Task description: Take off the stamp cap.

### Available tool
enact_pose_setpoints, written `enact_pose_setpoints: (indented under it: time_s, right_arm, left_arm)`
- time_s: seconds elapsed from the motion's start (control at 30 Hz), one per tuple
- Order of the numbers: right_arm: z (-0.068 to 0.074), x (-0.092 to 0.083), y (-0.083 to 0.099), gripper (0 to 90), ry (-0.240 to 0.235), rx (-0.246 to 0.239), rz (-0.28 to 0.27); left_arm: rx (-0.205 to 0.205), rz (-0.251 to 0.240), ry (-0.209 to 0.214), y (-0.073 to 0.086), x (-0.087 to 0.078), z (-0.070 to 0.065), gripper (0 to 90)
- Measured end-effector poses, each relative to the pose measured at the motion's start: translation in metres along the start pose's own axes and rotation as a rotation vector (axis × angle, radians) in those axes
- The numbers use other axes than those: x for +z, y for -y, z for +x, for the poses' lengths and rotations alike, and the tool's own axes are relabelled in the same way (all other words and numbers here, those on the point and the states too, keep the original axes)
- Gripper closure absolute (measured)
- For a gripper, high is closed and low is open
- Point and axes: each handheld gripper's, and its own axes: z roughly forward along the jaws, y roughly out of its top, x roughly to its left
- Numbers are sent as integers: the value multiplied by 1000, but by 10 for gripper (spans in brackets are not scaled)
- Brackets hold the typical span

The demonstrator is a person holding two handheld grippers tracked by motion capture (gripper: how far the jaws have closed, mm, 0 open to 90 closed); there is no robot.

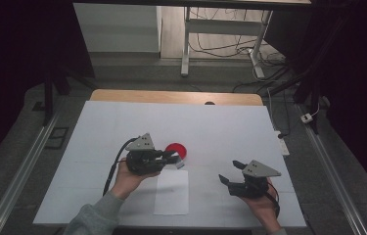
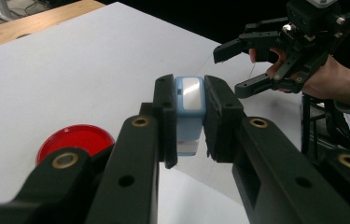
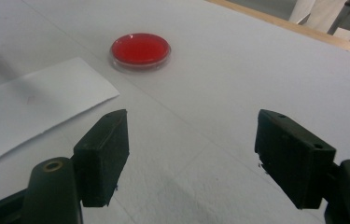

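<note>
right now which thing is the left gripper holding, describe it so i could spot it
On the white table, look near the middle, beside the round red dish and just above the sheet of paper. There the left gripper is shut on a small light-blue block: the only blue thing, upright, with a shiny pale panel on top.

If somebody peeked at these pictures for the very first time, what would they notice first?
Probably the bright red round dish near the middle of the white table, because nothing else there is so colourful. Right beside it, the left tool squeezes a small light-blue block with a shiny top, just above a white sheet of paper. Over on the right, the right tool hangs open with nothing in it.
</note>
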Motion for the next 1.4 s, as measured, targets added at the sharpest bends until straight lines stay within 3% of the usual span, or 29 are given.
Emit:
enact_pose_setpoints:
  time_s: [0.27, 0.67, 0.93, 1.4]
  right_arm:
    - [9, 5, -9, 288, -10, -15, -16]
    - [29, 24, -26, 308, -86, -55, -18]
    - [35, 31, -31, 323, -128, -71, -11]
    - [60, 46, -39, 323, -107, -126, 3]
  left_arm:
    - [-4, -5, 4, 0, 1, 1, 759]
    - [-2, 2, 12, 0, 4, -1, 759]
    - [3, 5, 14, 1, 5, -1, 758]
    - [-12, -3, 3, 3, 9, -2, 759]
